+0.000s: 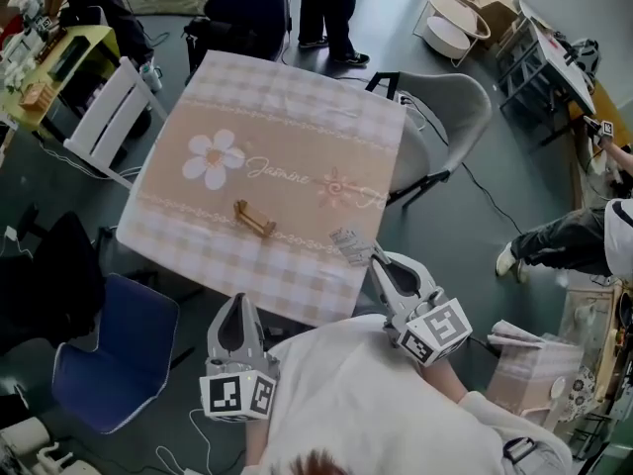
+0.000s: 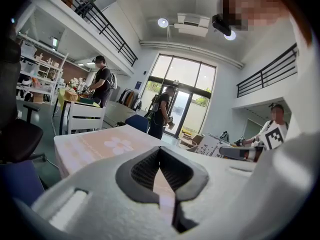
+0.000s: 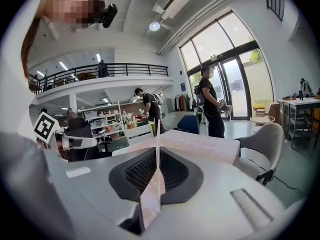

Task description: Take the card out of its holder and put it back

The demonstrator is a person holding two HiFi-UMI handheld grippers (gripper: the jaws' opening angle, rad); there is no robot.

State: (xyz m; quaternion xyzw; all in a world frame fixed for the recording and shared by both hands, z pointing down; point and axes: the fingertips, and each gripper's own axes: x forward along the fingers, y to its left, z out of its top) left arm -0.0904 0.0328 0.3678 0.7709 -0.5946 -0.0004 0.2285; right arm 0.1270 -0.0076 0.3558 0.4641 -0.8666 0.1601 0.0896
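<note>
On the head view, we see a square table under a pink checked cloth with a white flower (image 1: 297,117). A small wooden card holder, a low slotted bar (image 1: 254,218), lies on it near the front edge. Its long axis runs diagonally, from the far left to the near right. The right gripper (image 1: 374,257) hovers over the near right edge of the table and pinches a small pale card with a checked pattern (image 1: 348,245). The holder therefore lies to the left of the card and a little further in. We judge that the card must travel leftwards and be turned parallel to the slot. The left gripper (image 1: 237,305) waits off the front edge, just below the holder in the picture.

On the left gripper view, the left gripper (image 2: 160,151) has its dark pads meeting at the tips, with nothing between them.

On the right gripper view, the right gripper (image 3: 156,151) is clamped on the card (image 3: 152,194). It stands edge-on as a thin, pale pink sheet and looks light and easy to bend.
</note>
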